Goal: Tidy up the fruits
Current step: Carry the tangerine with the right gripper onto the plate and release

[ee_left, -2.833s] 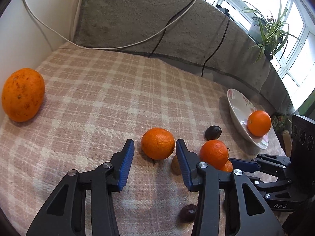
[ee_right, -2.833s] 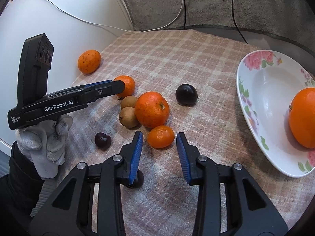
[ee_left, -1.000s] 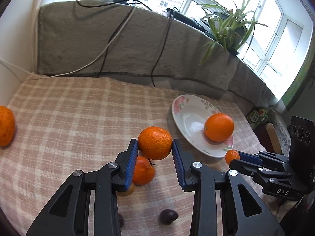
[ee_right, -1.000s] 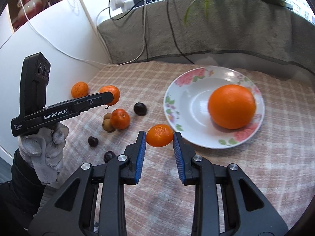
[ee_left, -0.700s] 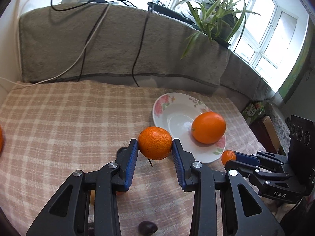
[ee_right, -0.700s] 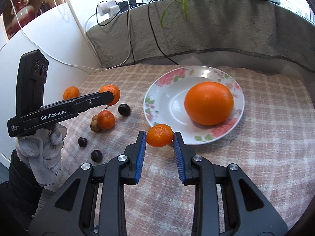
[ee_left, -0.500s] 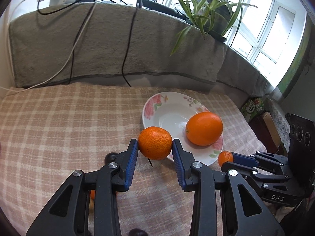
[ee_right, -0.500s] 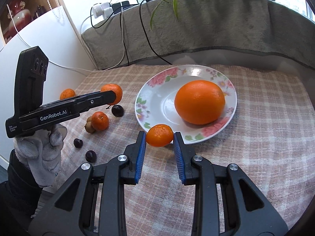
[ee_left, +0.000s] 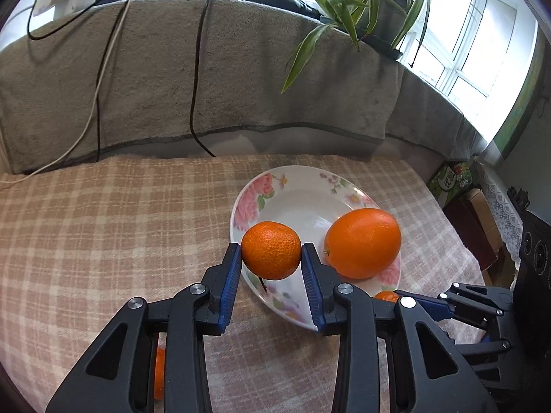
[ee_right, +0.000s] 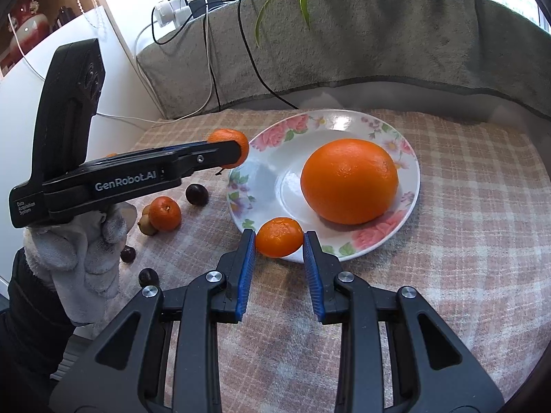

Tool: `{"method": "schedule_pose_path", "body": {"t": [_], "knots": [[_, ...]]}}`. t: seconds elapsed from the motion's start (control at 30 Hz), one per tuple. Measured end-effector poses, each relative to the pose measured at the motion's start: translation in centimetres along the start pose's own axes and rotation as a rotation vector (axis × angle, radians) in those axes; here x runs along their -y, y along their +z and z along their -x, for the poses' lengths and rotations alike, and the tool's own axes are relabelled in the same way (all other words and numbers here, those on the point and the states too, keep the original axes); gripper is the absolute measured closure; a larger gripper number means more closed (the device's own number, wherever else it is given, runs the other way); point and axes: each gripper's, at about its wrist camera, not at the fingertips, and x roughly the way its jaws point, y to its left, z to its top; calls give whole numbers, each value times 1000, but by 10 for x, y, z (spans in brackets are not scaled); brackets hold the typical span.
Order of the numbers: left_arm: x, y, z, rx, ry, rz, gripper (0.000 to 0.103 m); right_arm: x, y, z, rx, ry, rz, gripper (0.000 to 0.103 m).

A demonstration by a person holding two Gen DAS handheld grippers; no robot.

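One orange [ee_right: 349, 180] on plate [ee_right: 409, 186]; two gripped mandarins [ee_left: 271, 250], [ee_right: 279, 236].

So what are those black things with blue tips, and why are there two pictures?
They are tongs a person squeezes by hand, one in each hand, with a camera on each. One picture looks along the left tongs, which grip a mandarin. The other looks along the right tongs, which grip a smaller mandarin; there you also see the person's gloved hand. Both are held at the rim of a flowered plate with a big orange on it. More small fruit lies on the checked cloth.
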Motion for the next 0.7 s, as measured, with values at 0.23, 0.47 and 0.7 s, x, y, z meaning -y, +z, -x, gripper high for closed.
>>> {"method": "schedule_pose_path", "body": {"t": [0.23, 0.47, 0.7], "knots": [[1, 1, -6, -15, -1, -5, 69, 0, 1, -7, -6, -1, 8, 73], [3, 2, -6, -9, 3, -10, 61, -2, 3, -7, 4, -12, 14, 73], [5, 5, 0, 11, -1, -9, 30, -7, 5, 3, 50, -28, 35, 31]]}}
